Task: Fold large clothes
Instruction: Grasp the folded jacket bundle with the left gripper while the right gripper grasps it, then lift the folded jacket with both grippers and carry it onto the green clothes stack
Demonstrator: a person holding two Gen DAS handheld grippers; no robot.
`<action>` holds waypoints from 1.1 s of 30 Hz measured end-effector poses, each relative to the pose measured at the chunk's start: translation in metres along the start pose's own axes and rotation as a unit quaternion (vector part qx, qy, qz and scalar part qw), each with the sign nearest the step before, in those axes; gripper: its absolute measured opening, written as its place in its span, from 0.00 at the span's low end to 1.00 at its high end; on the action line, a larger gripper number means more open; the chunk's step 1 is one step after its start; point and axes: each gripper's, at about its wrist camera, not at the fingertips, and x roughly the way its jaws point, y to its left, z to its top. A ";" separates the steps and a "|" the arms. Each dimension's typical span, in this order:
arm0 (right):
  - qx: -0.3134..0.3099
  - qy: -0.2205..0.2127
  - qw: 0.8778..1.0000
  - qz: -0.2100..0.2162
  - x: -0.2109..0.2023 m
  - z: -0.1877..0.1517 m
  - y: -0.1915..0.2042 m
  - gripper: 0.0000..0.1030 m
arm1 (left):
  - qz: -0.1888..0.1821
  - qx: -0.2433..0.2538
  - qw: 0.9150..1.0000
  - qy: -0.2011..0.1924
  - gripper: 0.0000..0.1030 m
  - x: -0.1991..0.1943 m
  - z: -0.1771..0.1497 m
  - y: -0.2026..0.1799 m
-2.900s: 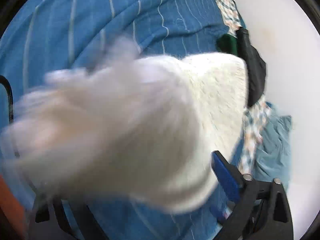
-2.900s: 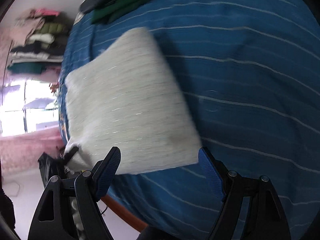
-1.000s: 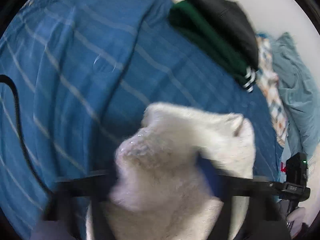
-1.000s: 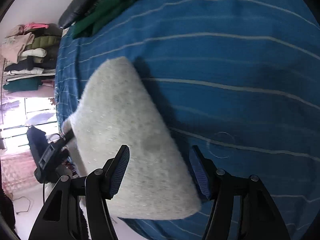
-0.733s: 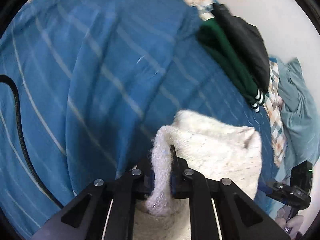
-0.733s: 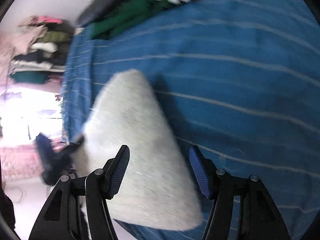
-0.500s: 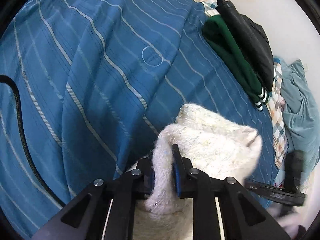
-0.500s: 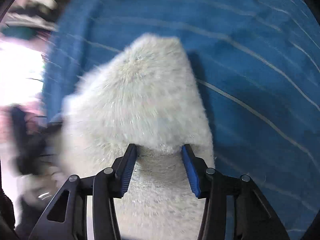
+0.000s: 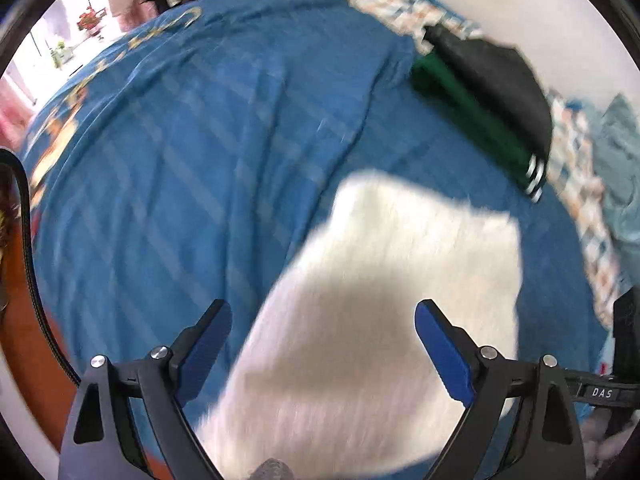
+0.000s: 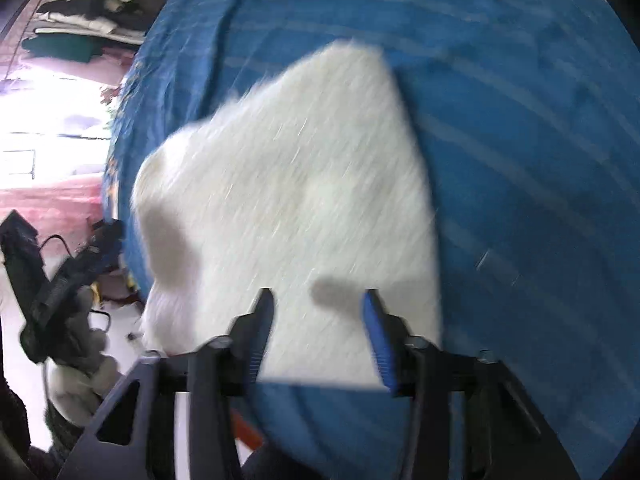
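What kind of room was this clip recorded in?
Most likely a bedroom. The white fuzzy garment lies on a bed covered by a blue striped bedspread, more folded clothes sit near the wall, and shelves of stacked clothing stand beside a bright window.

blue striped bed cover (image 9: 200, 152), white wall (image 9: 520, 12), bright window (image 10: 48, 144), clothes shelves (image 10: 88, 20)

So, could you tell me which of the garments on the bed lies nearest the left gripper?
The fluffy white garment, folded on the blue bedspread between the open left gripper's fingers; the green and black ones lie by the wall.
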 end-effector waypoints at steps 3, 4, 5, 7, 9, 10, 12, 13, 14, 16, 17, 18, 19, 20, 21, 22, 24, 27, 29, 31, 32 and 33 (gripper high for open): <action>-0.020 0.041 0.998 -0.047 0.038 -0.015 0.001 0.28 | 0.024 -0.016 0.999 0.027 0.91 0.006 -0.037 0.003; -0.025 0.045 0.997 -0.063 0.054 -0.016 -0.002 0.28 | 0.032 -0.023 0.998 0.039 0.91 0.009 -0.049 0.003; -0.019 0.051 0.996 -0.066 0.063 -0.014 -0.004 0.28 | 0.040 -0.028 0.998 0.051 0.91 0.011 -0.062 0.003; -0.002 0.066 0.996 -0.064 0.058 -0.003 -0.003 0.28 | 0.049 -0.032 0.996 0.063 0.91 0.010 -0.082 0.003; 0.012 0.061 0.997 -0.040 0.039 0.004 -0.004 0.29 | 0.044 -0.054 0.995 0.067 0.91 0.003 -0.101 0.007; 0.018 0.048 0.999 -0.019 0.026 0.007 -0.009 0.38 | 0.041 -0.063 0.995 0.067 0.91 0.002 -0.107 0.009; 0.034 0.017 0.999 0.000 0.003 0.009 -0.029 0.69 | 0.008 -0.099 0.992 0.078 0.91 0.005 -0.123 0.018; 0.040 -0.003 0.999 0.012 -0.006 0.011 -0.043 0.76 | -0.007 -0.115 0.990 0.086 0.91 0.009 -0.127 0.021; 0.042 -0.014 0.999 0.020 -0.007 0.017 -0.051 0.76 | -0.045 -0.142 0.984 0.095 0.91 0.018 -0.131 0.027; 0.058 -0.015 0.996 0.060 -0.003 0.025 -0.086 0.76 | -0.111 -0.199 0.968 0.104 0.91 0.034 -0.133 0.037; 0.063 -0.011 0.994 0.083 0.001 0.027 -0.096 0.76 | -0.138 -0.228 0.959 0.099 0.91 0.042 -0.131 0.043; 0.067 -0.006 0.991 0.116 0.008 0.032 -0.109 0.76 | -0.159 -0.255 0.950 0.086 0.91 0.051 -0.126 0.048; 0.064 0.000 0.987 0.149 0.016 0.038 -0.118 0.76 | -0.167 -0.267 0.946 0.078 0.91 0.056 -0.122 0.051; 0.060 0.008 0.983 0.171 0.028 0.038 -0.118 0.76 | -0.178 -0.280 0.941 0.064 0.91 0.062 -0.115 0.055; 0.056 0.019 0.980 0.192 0.041 0.042 -0.121 0.76 | -0.183 -0.289 0.938 0.049 0.90 0.066 -0.109 0.058; 0.050 0.026 0.977 0.206 0.051 0.047 -0.121 0.76 | -0.183 -0.299 0.936 0.030 0.89 0.067 -0.103 0.062; 0.028 0.040 0.967 0.251 0.070 0.057 -0.116 0.77 | -0.184 -0.311 0.932 -0.009 0.70 0.064 -0.090 0.070; 0.006 0.043 0.957 0.286 0.084 0.072 -0.102 0.78 | -0.173 -0.318 0.931 -0.031 0.35 0.064 -0.080 0.082; 0.001 0.034 0.953 0.302 0.089 0.079 -0.090 0.76 | -0.172 -0.317 0.932 -0.034 0.32 0.066 -0.071 0.089; 0.005 0.028 0.949 0.313 0.094 0.083 -0.078 0.67 | -0.162 -0.305 0.938 -0.036 0.27 0.065 -0.064 0.088; 0.012 0.024 0.947 0.321 0.097 0.085 -0.072 0.62 | -0.156 -0.301 0.940 -0.038 0.26 0.063 -0.060 0.091; 0.020 0.015 0.942 0.335 0.096 0.085 -0.068 0.54 | -0.152 -0.298 0.941 -0.040 0.23 0.060 -0.054 0.094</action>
